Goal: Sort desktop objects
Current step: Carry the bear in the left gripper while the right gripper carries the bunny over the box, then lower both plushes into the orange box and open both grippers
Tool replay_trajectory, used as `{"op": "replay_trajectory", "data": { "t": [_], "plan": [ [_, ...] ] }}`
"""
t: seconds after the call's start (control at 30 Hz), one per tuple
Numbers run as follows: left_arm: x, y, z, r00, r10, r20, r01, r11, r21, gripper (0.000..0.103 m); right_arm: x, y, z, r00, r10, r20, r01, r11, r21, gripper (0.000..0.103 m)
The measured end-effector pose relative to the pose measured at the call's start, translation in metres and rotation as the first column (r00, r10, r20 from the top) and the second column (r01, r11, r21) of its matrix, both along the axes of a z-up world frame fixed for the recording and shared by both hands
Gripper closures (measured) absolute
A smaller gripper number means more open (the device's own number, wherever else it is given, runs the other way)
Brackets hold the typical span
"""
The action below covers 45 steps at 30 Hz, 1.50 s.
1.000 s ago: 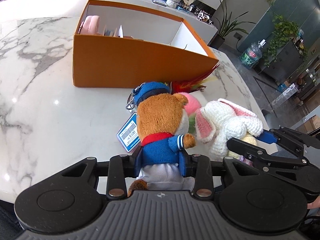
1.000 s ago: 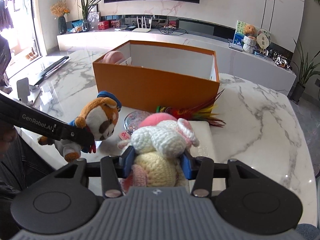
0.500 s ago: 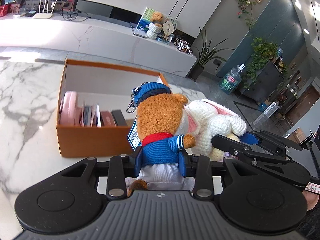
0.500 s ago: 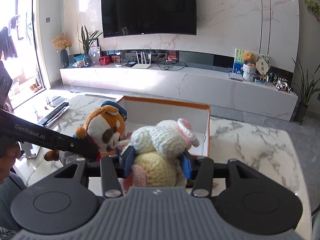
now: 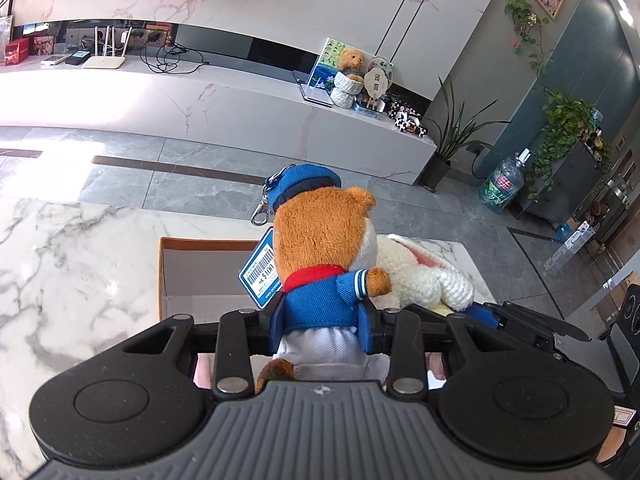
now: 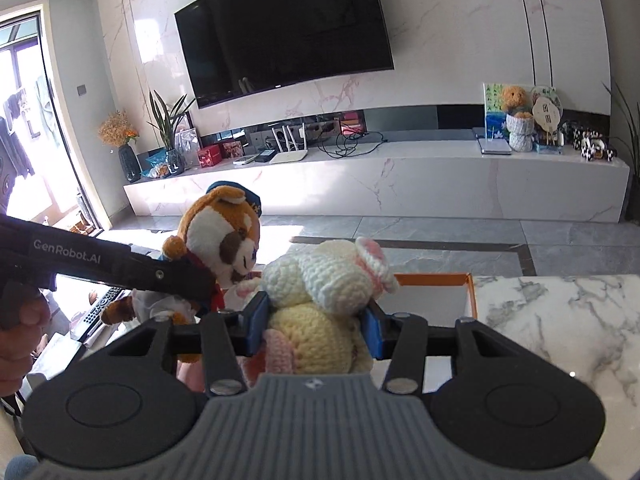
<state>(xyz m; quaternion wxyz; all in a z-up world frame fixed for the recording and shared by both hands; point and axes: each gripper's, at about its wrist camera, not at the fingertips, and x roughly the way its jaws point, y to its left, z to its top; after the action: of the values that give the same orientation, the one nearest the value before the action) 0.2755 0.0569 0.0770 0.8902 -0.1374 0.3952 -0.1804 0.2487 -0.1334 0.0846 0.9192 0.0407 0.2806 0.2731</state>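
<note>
Both toys are up in the air now. The left tool (image 5: 324, 316) is clamped on the plush bear (image 5: 320, 248) at its waist, and the right tool (image 6: 312, 320) is squeezing the crochet bunny (image 6: 320, 280), the two toys touching. The orange box (image 5: 164, 276) sits directly beneath, opening from six toward twelve o'clock on the marble tabletop (image 5: 60, 264); its long axis isn't clear. Neither tool looks nearer, so the drop looks straight down.

Orange box (image 5: 162, 276) interior mostly hidden behind plush bear (image 5: 320, 240) and crocheted rabbit (image 6: 328, 280).
</note>
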Motion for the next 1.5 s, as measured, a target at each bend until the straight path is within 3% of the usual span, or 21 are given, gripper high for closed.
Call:
{"op": "replay_trajectory", "data": {
  "t": [0.3,0.63,0.9,1.07,1.2,1.3,1.43,1.5],
  "plan": [
    [0.042,0.007,-0.059,0.991,0.036,-0.125,-0.025,0.996,0.09,0.063,0.05,0.016,-0.053,0.991,-0.004,-0.132,0.007,1.0,0.02,0.053],
    [0.064,0.003,-0.087,0.97,0.079,-0.23,-0.039,0.983,0.177,0.062,0.067,0.027,-0.077,0.979,0.024,-0.202,-0.018,0.999,0.029,0.053],
    [0.066,-0.01,-0.091,0.968,0.085,-0.235,-0.022,0.966,0.258,0.06,0.077,0.039,-0.088,0.962,0.032,-0.269,-0.031,0.999,0.005,0.052],
    [0.062,-0.005,-0.083,0.971,0.095,-0.218,-0.036,0.965,0.261,0.053,0.08,0.047,-0.094,0.953,0.035,-0.302,-0.041,0.999,-0.012,0.052],
    [0.053,0.0,-0.067,0.98,0.075,-0.183,-0.027,0.967,0.253,0.053,0.081,0.046,-0.094,0.949,0.029,-0.314,-0.036,0.999,-0.016,0.052],
    [0.049,0.0,-0.062,0.981,0.03,-0.193,0.019,0.969,0.246,0.07,0.08,0.048,-0.094,0.946,0.023,-0.325,-0.031,0.999,-0.019,0.052],
    [0.047,-0.012,-0.065,0.981,0.005,-0.195,0.061,0.942,0.331,0.08,0.081,0.056,-0.095,0.943,0.017,-0.333,-0.032,0.999,-0.039,0.052],
    [0.049,-0.016,-0.07,0.977,-0.008,-0.212,0.08,0.939,0.334,0.082,0.082,0.057,-0.097,0.939,0.015,-0.344,-0.031,0.999,-0.042,0.052]
  ]
}}
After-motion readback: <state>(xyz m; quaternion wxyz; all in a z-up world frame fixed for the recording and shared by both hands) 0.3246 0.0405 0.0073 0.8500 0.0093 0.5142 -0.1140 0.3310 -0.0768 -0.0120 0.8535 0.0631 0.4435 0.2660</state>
